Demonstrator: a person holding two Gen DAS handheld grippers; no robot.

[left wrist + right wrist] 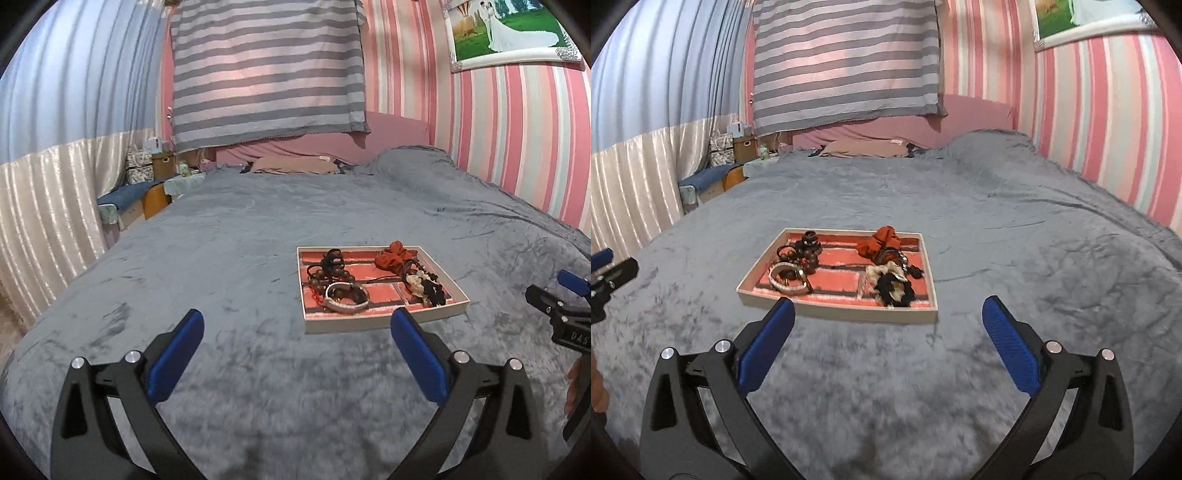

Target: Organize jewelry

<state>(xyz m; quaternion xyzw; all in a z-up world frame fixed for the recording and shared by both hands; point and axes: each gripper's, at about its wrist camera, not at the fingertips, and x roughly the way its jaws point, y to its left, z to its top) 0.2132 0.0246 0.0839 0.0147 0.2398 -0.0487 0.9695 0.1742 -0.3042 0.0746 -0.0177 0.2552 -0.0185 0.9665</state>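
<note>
Left wrist view: left gripper [297, 321] spread wide, nothing between pads; jewelry tray [384, 320] on grey blanket [221, 236], beyond the right fingertip.
Right wrist view: right gripper [888, 312] spread wide, empty; jewelry tray [834, 313] beyond the left fingertip.

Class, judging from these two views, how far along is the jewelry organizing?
Done: bracelets, orange scrunchie and black-and-cream pieces all lie in the tray. In hand: nothing; left gripper and right gripper are open, empty. Left: apparently nothing, no loose pieces on the blanket.
</note>
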